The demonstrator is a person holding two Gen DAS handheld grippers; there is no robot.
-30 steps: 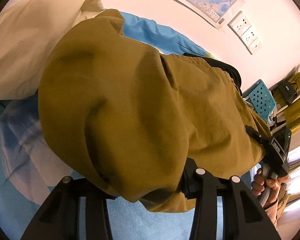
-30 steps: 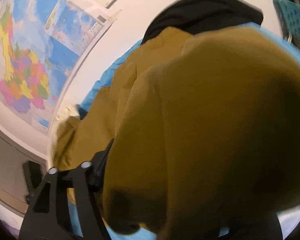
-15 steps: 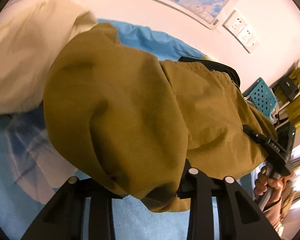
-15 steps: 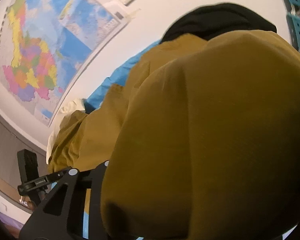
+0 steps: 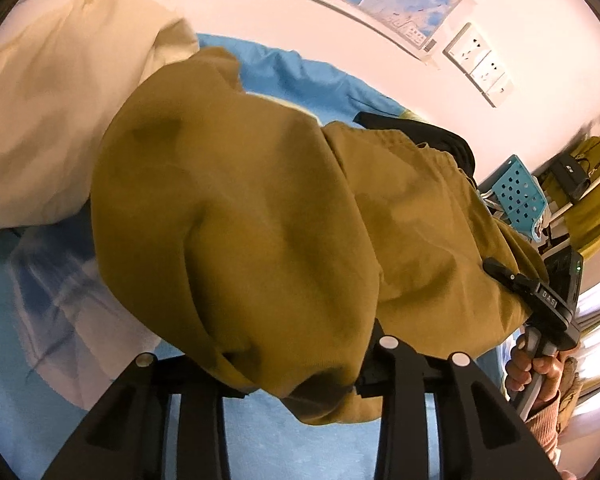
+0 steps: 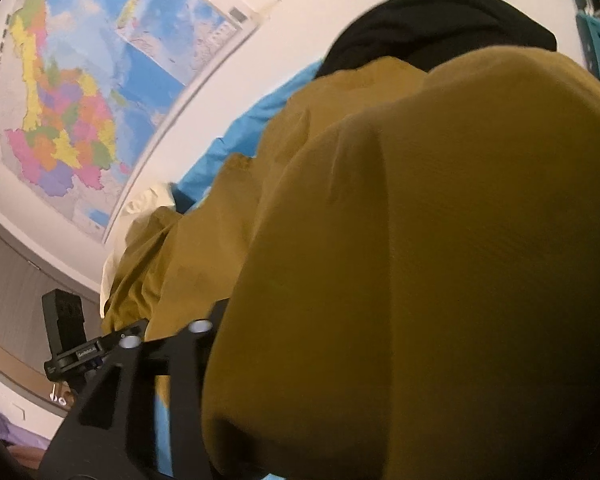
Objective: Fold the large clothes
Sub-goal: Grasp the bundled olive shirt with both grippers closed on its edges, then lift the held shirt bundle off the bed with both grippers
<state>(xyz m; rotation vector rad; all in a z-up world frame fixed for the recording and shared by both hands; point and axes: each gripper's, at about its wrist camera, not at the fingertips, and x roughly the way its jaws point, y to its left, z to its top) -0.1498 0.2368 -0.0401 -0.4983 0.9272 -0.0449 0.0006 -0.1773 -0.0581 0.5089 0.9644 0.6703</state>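
Observation:
A large mustard-yellow garment (image 5: 260,216) hangs between both grippers above the blue bed sheet (image 5: 292,448). My left gripper (image 5: 288,376) is shut on one bunched edge of the garment; cloth drapes over its fingers. In the right wrist view the same garment (image 6: 440,260) fills most of the frame and my right gripper (image 6: 284,412) is shut on its other edge, the right finger hidden by cloth. The right gripper's body (image 5: 548,304) and the hand holding it show in the left wrist view. The left gripper's body (image 6: 76,348) shows in the right wrist view.
A cream duvet (image 5: 60,120) and a pale checked cloth (image 5: 60,304) lie at the left. A black garment (image 6: 440,28) lies behind the yellow one. A teal perforated basket (image 5: 520,196) stands at the right. A wall map (image 6: 80,100) and sockets (image 5: 480,68) are on the wall.
Both grippers have risen and tilted with the garment still held. The bed surface has dropped lower in the left view, and more wall and map show in the right view.

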